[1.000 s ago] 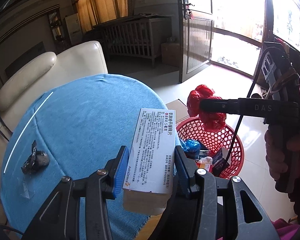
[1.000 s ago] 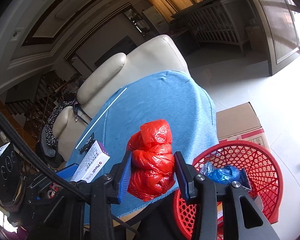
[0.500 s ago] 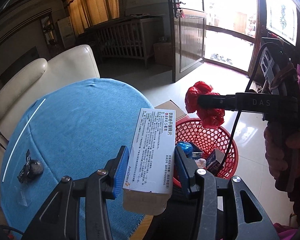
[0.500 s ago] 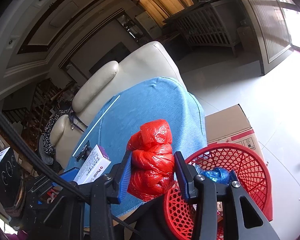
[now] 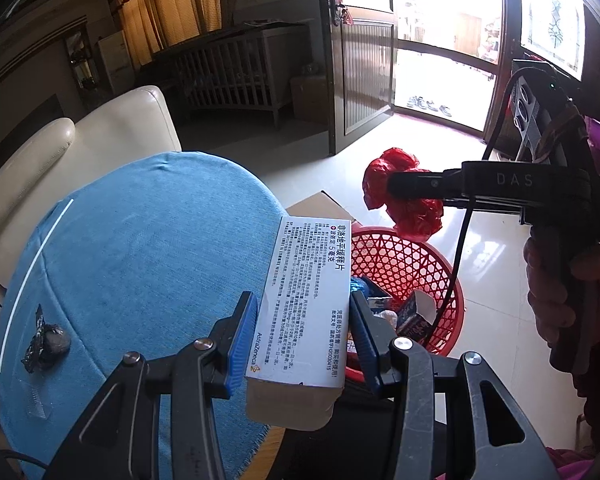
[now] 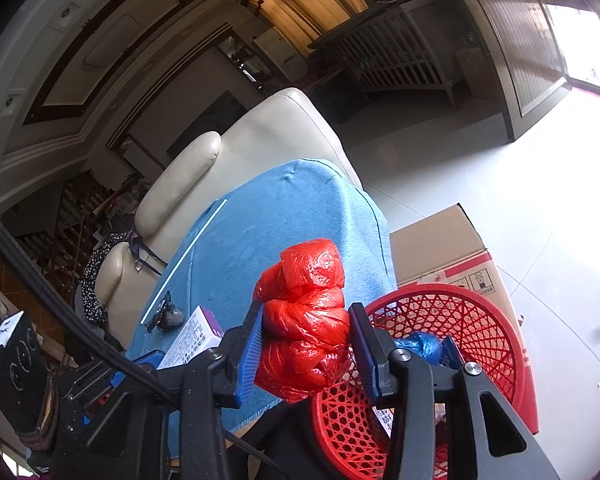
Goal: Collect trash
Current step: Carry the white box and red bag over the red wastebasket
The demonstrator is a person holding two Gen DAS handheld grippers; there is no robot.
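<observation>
Left gripper [image 5: 304, 332] clamps a light, stiff medicine box [image 5: 306, 300] across its sides; right gripper [image 6: 306, 350] squeezes a soft, crumpled red bag [image 6: 306, 320] above the basket [image 6: 496, 344].

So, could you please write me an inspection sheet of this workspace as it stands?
Surface: round table under a blue cloth.
Job's things: white box in the left gripper; red bag in the right gripper; red basket on the floor beside the table, trash already inside.
Clutter: dark wrapper lying on the cloth.
Grippers: both shut on their loads.
Cables: black cable hanging from the right gripper across the basket.
Surroundings: cream sofa, carton, crib, open door.
</observation>
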